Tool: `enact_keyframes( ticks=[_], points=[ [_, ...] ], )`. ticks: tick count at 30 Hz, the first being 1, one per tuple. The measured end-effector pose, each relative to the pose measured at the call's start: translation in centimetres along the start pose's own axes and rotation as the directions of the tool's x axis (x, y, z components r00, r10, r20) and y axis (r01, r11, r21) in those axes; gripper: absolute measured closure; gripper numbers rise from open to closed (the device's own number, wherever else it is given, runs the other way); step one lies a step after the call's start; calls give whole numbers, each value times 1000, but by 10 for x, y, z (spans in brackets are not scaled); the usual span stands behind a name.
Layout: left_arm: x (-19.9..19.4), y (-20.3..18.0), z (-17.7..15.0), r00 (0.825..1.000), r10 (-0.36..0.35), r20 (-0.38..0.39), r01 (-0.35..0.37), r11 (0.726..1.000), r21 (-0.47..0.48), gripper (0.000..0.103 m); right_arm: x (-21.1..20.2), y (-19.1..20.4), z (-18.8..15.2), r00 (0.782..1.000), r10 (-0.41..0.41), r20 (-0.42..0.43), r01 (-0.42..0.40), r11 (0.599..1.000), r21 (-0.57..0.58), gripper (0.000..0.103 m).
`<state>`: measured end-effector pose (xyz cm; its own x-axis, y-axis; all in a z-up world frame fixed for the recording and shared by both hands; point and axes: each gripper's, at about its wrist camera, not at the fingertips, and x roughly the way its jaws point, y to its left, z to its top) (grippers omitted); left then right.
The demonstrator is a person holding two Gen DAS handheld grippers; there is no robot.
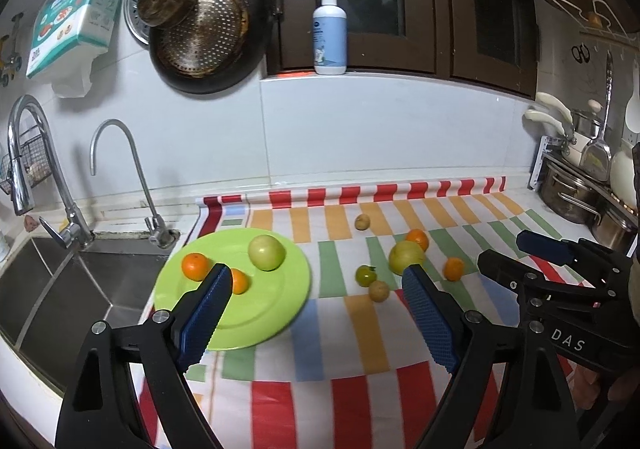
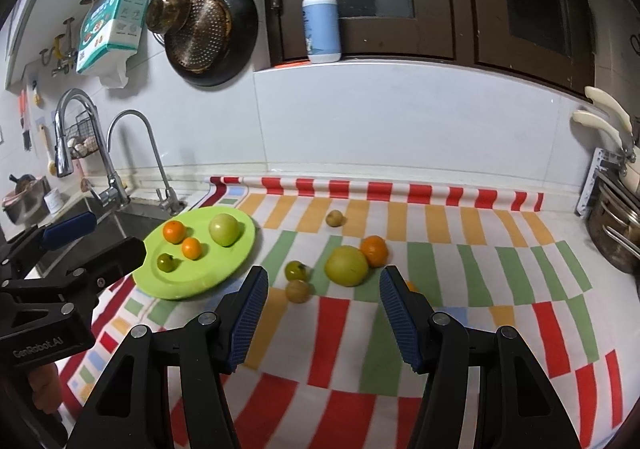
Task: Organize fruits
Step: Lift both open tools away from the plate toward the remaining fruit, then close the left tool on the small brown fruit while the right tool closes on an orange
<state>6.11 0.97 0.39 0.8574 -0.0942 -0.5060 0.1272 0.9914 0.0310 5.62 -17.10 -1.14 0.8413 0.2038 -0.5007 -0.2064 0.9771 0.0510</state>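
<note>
From where I stand the sorting is partway done: at about nine o'clock on the bench (image 2: 440, 249), beside the sink (image 1: 60, 289), the green plate (image 2: 168, 285) already carries two small oranges (image 2: 174, 231), a pale green apple (image 2: 225, 229) and a little green tomato (image 2: 165, 262). The left tongs (image 1: 316, 281) hang just short of the plate, spread wide with nothing between them, pitched gently down toward the cloth. Moving toward the centre, the fruit not yet gathered lies loose on the striped cloth: a green tomato (image 2: 296, 270) touching a brown fruit (image 2: 298, 291), a large yellow-green fruit (image 2: 346, 265) with an orange (image 2: 375, 250) against it at one o'clock, and a lone brown fruit (image 2: 334, 218) farther back at twelve. A further orange is mostly hidden behind the right finger. The right tongs (image 2: 322, 289) sit half spread and empty, tilted downward, aimed at that cluster. My guess is the next move calls for a reach onto one loose fruit, closing gently, then carrying it leftward to the plate.
</note>
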Motion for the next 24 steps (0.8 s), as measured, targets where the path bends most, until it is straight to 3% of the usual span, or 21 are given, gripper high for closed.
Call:
enact_keyframes(
  ticks=[12, 24],
  points=[
    [30, -33, -2, 999, -11, -45, 12, 1000, 5, 16, 15, -40, -3, 999, -15, -34, 15, 1000, -4, 44],
    [85, -48, -9, 988, -16, -157, 20, 999, 25, 16, 57, -66, -10, 994, 0, -107, 2, 1000, 22, 44]
  ],
)
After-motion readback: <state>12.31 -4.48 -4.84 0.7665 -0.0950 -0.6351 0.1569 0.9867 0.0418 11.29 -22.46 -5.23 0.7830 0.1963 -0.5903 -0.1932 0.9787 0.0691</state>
